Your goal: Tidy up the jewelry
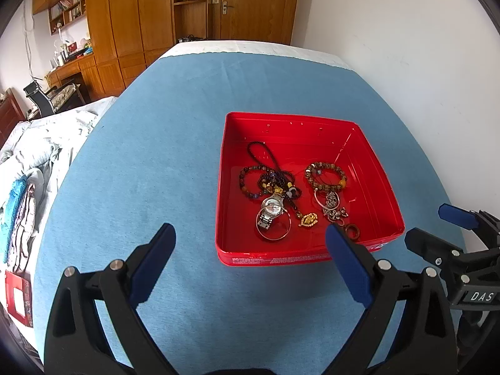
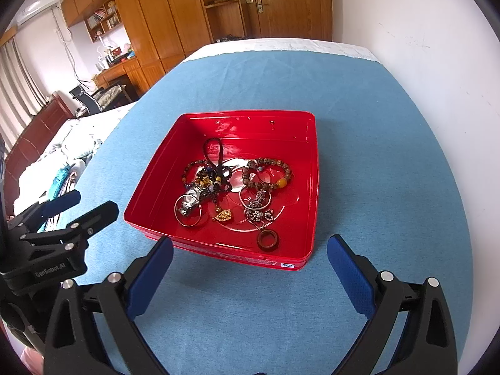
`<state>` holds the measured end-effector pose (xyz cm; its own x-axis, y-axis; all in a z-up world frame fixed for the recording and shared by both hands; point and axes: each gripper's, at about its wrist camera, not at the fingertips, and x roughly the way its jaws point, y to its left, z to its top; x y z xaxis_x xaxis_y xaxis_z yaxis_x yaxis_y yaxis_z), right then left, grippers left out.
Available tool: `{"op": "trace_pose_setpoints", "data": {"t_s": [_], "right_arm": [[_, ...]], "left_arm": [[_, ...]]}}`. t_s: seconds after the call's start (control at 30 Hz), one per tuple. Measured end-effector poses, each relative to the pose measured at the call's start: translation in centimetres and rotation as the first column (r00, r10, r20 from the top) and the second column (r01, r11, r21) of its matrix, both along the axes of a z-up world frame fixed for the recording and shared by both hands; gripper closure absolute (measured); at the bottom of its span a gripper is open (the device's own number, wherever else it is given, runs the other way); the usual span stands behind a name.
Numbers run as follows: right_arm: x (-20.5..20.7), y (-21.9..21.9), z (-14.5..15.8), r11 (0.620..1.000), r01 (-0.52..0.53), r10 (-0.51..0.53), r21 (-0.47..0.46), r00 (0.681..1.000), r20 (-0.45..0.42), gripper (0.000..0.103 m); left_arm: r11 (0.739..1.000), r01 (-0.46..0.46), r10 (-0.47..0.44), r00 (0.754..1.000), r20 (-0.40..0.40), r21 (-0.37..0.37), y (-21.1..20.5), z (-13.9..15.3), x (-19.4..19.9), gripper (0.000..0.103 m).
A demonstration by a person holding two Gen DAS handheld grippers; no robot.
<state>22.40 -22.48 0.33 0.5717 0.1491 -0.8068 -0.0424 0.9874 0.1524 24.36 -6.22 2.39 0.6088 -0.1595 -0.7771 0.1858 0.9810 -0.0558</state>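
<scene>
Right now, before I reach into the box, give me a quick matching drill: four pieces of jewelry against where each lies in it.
Things:
1. Watch
2. Brown ring
3. Gold pendant
4. Amber-bead bracelet

Places in the red box, seen from the right wrist:
A. Far right part of the floor
B. Alone, nearest the front wall
C. Left side, inside a silver bangle
D. Middle of the floor, in front of the dark cord

Pairs: 1-C, 2-B, 3-D, 4-A
</scene>
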Motion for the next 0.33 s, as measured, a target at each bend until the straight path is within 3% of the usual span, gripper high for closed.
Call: {"op": "trace_pose_setpoints", "data": {"t_s": [0.33], "right_arm": [[0.02, -0.01, 0.0, 1.0, -0.001, 0.001, 0.001, 1.0, 0.0, 0.004]], "left_arm": [[1.0, 0.002, -0.002, 1.0, -0.002, 0.005, -0.09, -0.17, 0.09, 0.007]]}}
